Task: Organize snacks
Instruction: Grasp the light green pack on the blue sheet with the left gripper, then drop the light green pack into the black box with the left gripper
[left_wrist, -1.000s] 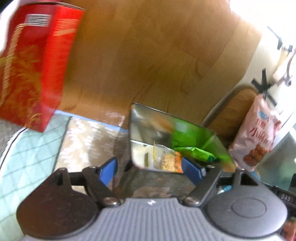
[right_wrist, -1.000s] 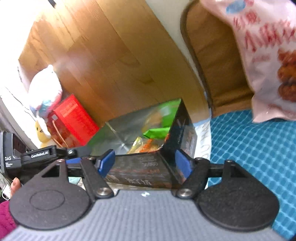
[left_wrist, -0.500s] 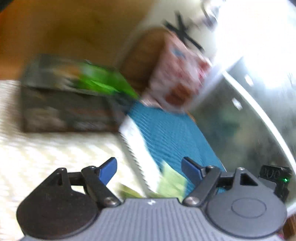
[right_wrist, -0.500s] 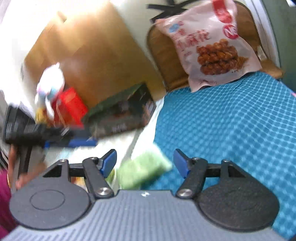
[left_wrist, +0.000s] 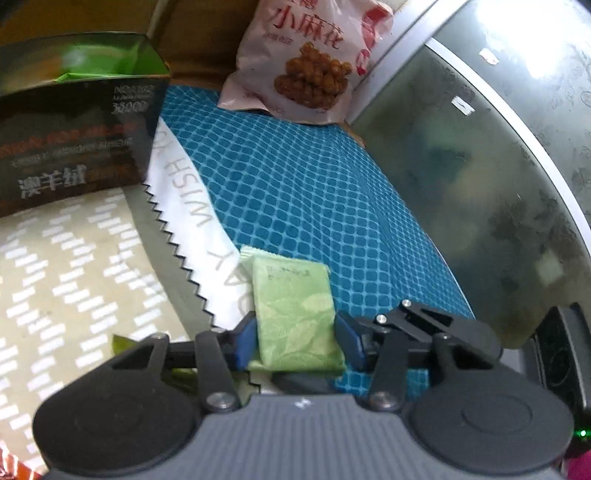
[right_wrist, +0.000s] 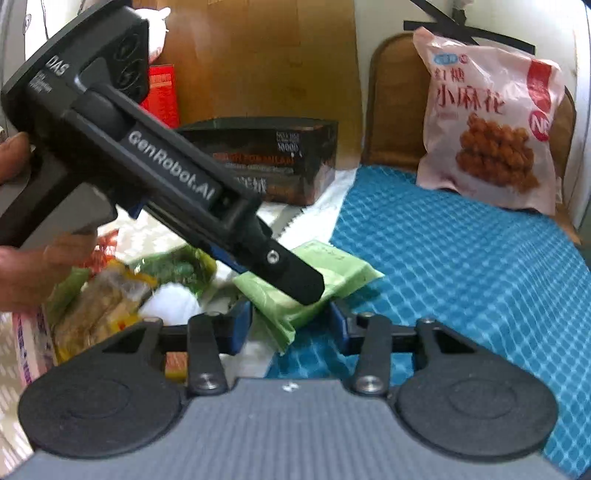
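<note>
A light green snack packet (left_wrist: 295, 317) lies on the blue checked cloth (left_wrist: 314, 184). My left gripper (left_wrist: 295, 341) is open, its blue fingers on either side of the packet, close to its edges. In the right wrist view the left gripper (right_wrist: 295, 284) reaches down onto the same packet (right_wrist: 343, 269). My right gripper (right_wrist: 291, 325) is open and empty just in front of the packet. The dark open box (left_wrist: 74, 122) with green snacks inside stands at the back left; it also shows in the right wrist view (right_wrist: 277, 162).
A pink bag of fried dough twists (right_wrist: 491, 125) leans against a chair back. A pile of loose snack packets (right_wrist: 122, 284) lies at the left. A red box (right_wrist: 162, 96) stands behind. A white serrated sheet (left_wrist: 192, 229) lies by the box. A glass surface (left_wrist: 480, 166) is at the right.
Both grippers left the dark box and swung down to the light green packet. The left gripper's fingers now straddle it.
</note>
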